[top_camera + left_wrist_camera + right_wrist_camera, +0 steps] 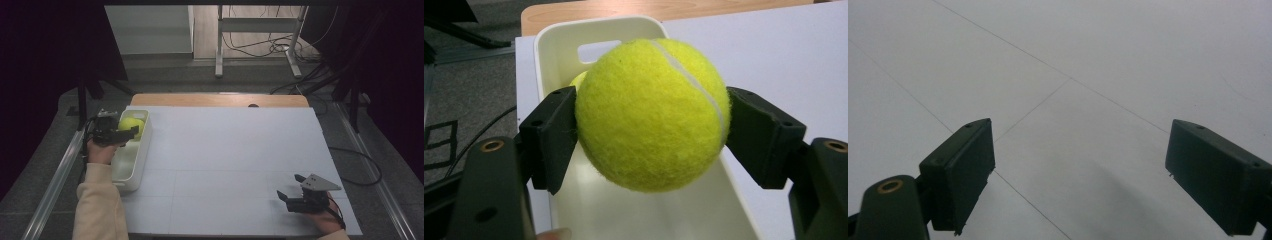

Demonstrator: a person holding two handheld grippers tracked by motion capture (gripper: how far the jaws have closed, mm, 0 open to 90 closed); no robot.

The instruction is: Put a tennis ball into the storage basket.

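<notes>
While the right gripper (290,196) rests near the table's (230,150) front edge, its jaws wide with nothing between them, the left gripper (651,130) clamps a tennis ball (651,115) just above a white bin (555,47) at the left edge. Behind it peeks what looks like a second ball (579,80) already in the bin. Release appears to be what remains.
</notes>
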